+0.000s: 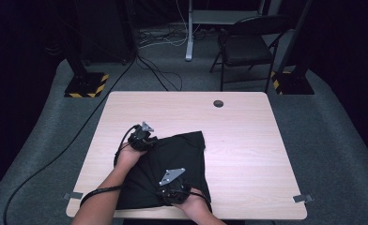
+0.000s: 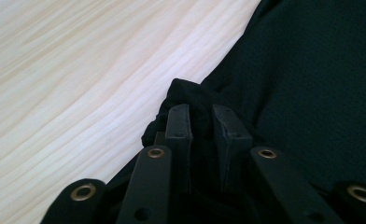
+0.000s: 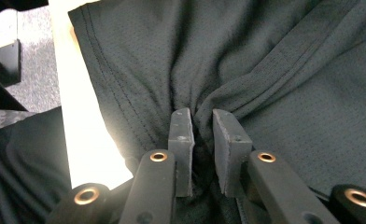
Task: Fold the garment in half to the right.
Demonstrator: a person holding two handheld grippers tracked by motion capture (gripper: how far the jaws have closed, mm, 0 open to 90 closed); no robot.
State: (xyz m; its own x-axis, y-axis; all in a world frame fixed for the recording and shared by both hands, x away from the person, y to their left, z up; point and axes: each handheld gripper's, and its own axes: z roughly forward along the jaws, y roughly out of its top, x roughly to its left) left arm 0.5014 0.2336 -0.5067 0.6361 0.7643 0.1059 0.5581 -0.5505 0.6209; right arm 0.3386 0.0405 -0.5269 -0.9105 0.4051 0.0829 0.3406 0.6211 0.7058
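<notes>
High view: black garment (image 1: 172, 164) lies folded on the table (image 1: 243, 140), near edge; left gripper (image 1: 142, 139) at its far-left corner, right gripper (image 1: 172, 191) at its near edge. Left gripper view: jaws pinch bunched cloth. Right gripper view: jaws clamp a gathered fold.

Both grippers (image 1: 141, 138) (image 1: 172, 191) clamped (jaws pinched)

My black mesh garment (image 1: 172, 168) lies folded flat on the table's near half, toward six o'clock. Its ten-o'clock edge is bunched into a small lump (image 2: 190, 95), and stitched hems pucker near six o'clock (image 3: 204, 100).
</notes>
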